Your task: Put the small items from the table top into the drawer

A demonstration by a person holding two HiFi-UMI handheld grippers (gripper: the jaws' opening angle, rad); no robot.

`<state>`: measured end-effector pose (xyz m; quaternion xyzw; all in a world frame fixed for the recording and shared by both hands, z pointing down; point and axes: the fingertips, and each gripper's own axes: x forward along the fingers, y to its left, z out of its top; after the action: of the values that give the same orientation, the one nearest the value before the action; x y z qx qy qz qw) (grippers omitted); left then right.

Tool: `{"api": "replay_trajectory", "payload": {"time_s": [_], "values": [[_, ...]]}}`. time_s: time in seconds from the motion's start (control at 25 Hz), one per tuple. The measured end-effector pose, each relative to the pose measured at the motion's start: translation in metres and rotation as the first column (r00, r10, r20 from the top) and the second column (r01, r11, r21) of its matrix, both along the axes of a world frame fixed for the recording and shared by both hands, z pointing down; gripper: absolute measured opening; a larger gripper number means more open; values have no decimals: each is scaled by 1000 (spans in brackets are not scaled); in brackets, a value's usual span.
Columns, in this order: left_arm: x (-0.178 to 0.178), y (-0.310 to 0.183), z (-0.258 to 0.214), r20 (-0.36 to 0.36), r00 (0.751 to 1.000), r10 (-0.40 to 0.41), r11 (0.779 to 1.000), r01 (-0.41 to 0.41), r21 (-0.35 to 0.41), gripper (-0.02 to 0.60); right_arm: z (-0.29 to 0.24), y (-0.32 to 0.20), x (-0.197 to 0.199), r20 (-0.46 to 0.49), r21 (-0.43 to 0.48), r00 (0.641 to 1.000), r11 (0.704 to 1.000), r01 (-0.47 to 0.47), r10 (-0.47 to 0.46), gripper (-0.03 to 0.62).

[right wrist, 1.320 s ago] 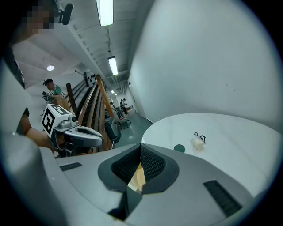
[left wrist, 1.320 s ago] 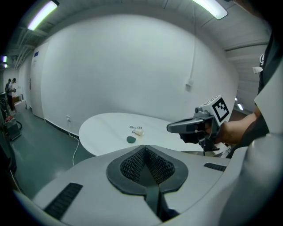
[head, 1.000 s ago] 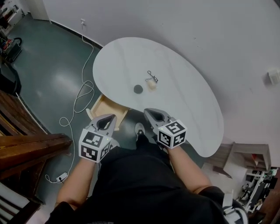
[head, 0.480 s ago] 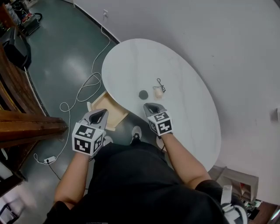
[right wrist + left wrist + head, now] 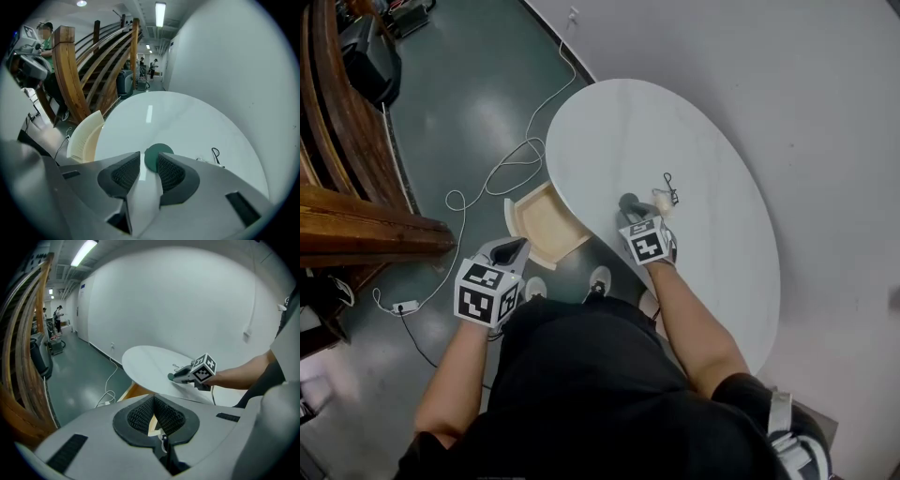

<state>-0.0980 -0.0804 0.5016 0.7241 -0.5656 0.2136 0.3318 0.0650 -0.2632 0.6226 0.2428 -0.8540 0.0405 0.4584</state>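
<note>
- Right gripper (image 5: 149, 161): jaws partly apart, just been opening. Green disc (image 5: 159, 151) lies flat on the table (image 5: 619, 131) right at its tips, partly between them. Pads aren't on it yet.
- And the other one?
- Left gripper (image 5: 153, 401): jaws together, nothing in them. It's off the table edge, over the floor.
- How will the disc handle?
- Looks thin, stiff and light. The table top is smooth, so I'd guess it skids if nudged. Too flat to get under. Best hold is probably tips low to the surface, pinching opposite edges across the middle.
- Other small items?
- Black wire clip (image 5: 670, 181) and a pale little lump (image 5: 661, 202), both just beyond the right gripper, slightly to its right. The clip looks thin and light, so take it by its body, not the wire loops. Can't tell what the lump is.
- Drawer?
- Drawer (image 5: 546, 225) is pulled out from under the table, to the left of the right gripper and just ahead of the left one. Pale wood. Nothing in it that I can see.
</note>
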Motion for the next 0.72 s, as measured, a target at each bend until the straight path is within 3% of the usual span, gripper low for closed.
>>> {"api": "replay_trajectory", "payload": {"time_s": [0.24,0.44,0.6,0.72], "values": [[-10,9,-4,5,999,-46,999,46,1,15,13,-5,-1,-43,-1,998,999,38,-38,115],[-13,12,-5,-9,998,-57,998,57,6,15,13,-7,2,14,-77,999,996,-45,46,113],[-18,11,-7,-14,998,-59,998,59,13,15,15,-9,2,25,-154,995,984,-89,94,61],[-20,8,-7,-15,998,-59,998,60,17,15,13,-16,6,-25,-110,997,991,-80,78,37]]}}
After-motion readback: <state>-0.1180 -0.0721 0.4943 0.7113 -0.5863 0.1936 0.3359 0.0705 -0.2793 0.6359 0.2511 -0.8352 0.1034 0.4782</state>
